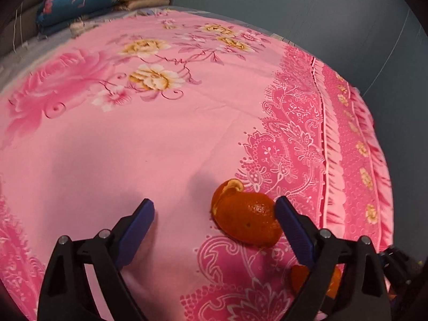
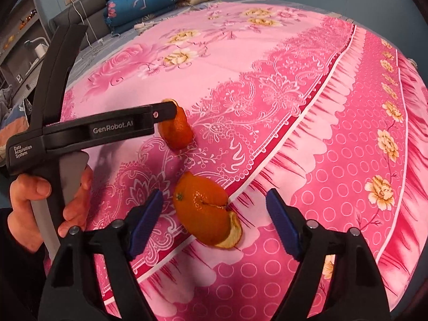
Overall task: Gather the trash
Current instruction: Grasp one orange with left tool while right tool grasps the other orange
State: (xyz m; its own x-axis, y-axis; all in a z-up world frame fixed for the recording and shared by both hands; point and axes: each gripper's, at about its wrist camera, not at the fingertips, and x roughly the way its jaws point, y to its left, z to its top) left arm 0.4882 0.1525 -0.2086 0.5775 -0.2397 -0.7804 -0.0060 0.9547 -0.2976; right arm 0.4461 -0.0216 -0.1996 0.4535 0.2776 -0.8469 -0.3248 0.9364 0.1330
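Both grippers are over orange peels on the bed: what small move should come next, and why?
Probably lower both a little further, then close. The left gripper is open, the far peel beside its right finger; the right gripper is open, the near peel between its fingers. Neither is gripped yet.

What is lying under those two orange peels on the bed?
Both orange peels lie directly on the pink flowered bedsheet. Whether anything sits inside their hollow undersides cannot be seen; the peels cover it.

Left gripper [image 2: 171,107] reads "GenRobot.AI" and "Data Acquisition System".
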